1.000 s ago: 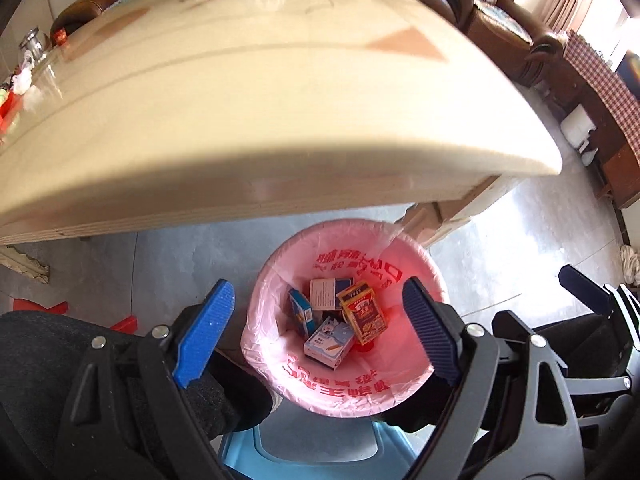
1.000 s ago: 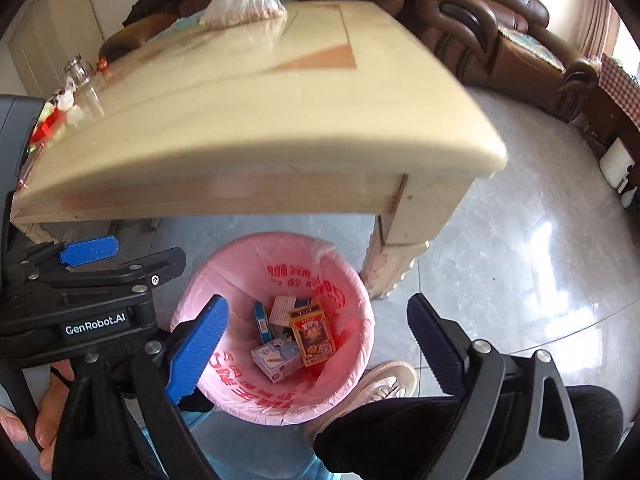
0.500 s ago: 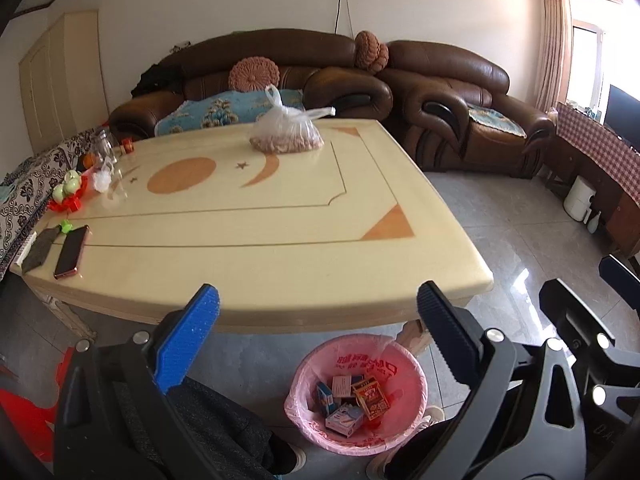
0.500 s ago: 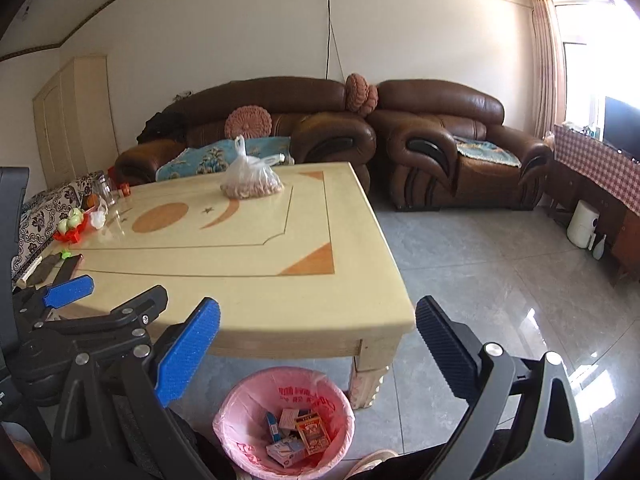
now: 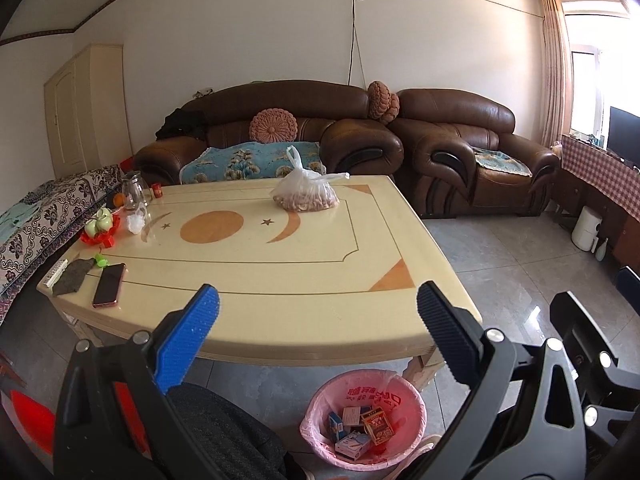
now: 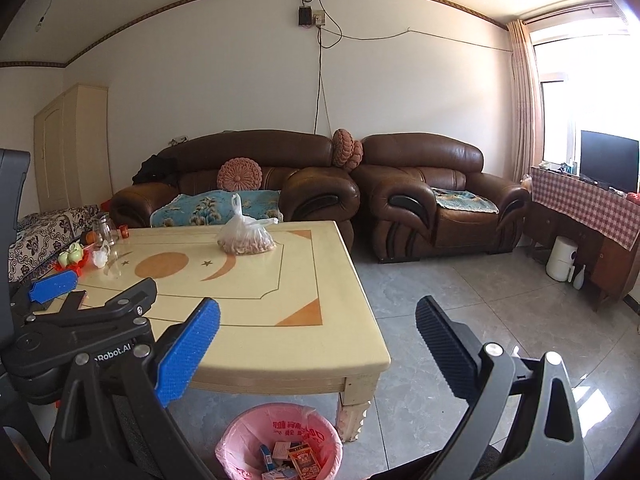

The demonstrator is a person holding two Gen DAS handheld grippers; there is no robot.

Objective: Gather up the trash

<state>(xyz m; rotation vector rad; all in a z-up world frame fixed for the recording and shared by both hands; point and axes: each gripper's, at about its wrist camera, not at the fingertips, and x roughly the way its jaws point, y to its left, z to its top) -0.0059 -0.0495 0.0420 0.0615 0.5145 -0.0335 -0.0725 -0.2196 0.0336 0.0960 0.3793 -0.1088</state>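
A bin lined with a pink bag (image 5: 320, 404) (image 6: 240, 432) stands on the floor by the table's near corner. Several small cardboard boxes (image 5: 362, 424) (image 6: 296, 456) lie inside it. My left gripper (image 5: 316, 300) is held open high above the bin, with nothing between its fingers. My right gripper (image 6: 316, 312) hangs beside it, also open and holding nothing. Both point across the cream table (image 5: 280, 280) (image 6: 260, 320). A blue finger (image 6: 52, 286) of the left gripper shows at the left edge of the right wrist view.
A plastic bag of nuts (image 5: 306, 198) (image 6: 246, 242) sits at the table's far side. A phone (image 5: 109, 284), a remote, a glass jar (image 5: 134, 190) and a red fruit dish occupy its left end. Brown sofas (image 5: 460, 160) stand behind. The person's dark-trousered legs are below the grippers.
Both grippers rose and tilted up, from looking down into the bin to looking across the table. The bin now sits small at the bottom of each view. The jaws spread a little wider.
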